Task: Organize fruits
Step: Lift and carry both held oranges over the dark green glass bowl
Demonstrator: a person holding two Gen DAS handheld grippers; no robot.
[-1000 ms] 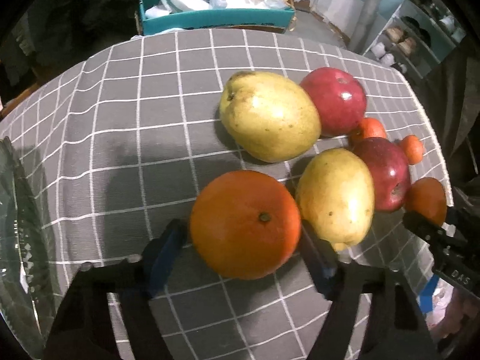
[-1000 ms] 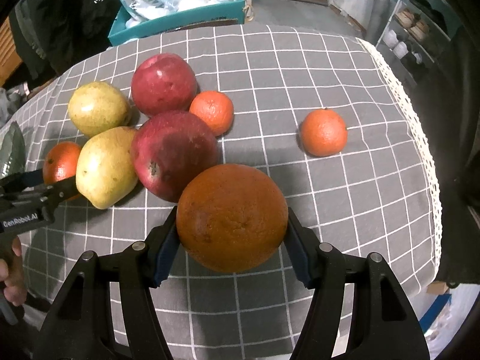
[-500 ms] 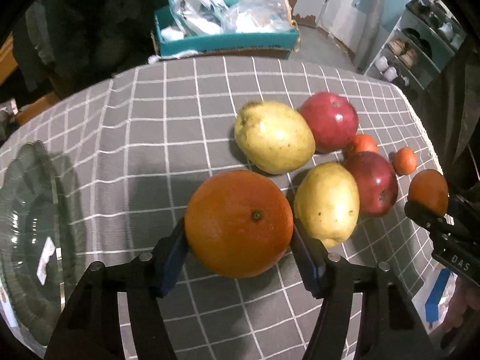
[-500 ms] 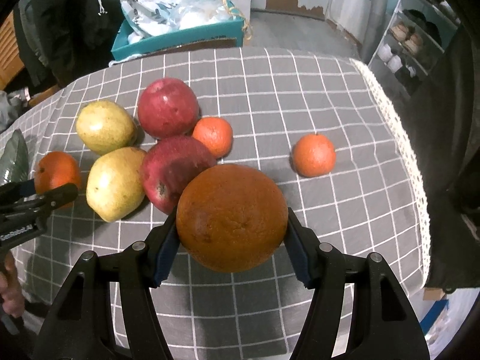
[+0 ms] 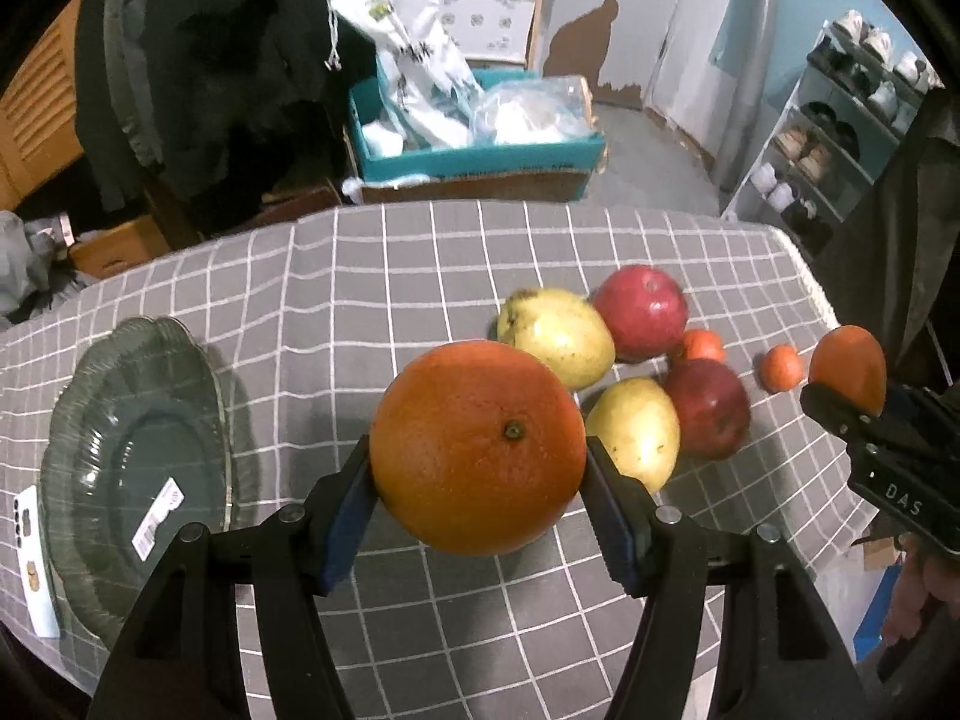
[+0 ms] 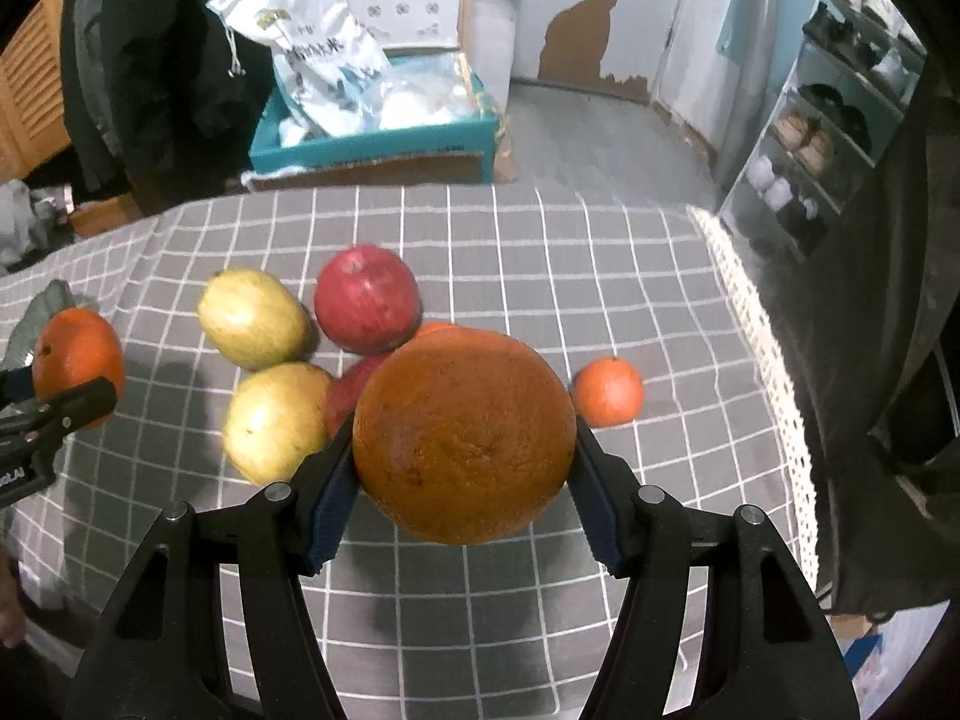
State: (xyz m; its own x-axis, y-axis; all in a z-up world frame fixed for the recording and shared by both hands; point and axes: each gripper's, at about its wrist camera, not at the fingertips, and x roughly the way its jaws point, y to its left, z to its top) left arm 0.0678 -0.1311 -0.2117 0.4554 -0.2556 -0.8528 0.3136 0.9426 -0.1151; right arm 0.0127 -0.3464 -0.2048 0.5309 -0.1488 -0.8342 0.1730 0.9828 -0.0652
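Holding a big round bright orange [image 5: 477, 447] between its blue pads, the left claw [image 5: 477, 480] is closed on this fruit above the worktop [image 5: 384, 276], which has a grey cloth with white squares. The right claw [image 6: 462, 456] grips in the same way a darker, rough-skinned orange [image 6: 462, 435], also lifted off the cloth. On the cloth lie two yellow-green pears [image 5: 555, 336], two red apples [image 5: 641, 312] and two small mandarins [image 6: 607, 391], one well apart to the right. A ribbed clear glass plate [image 5: 90, 414] sits at the left side of the worktop.
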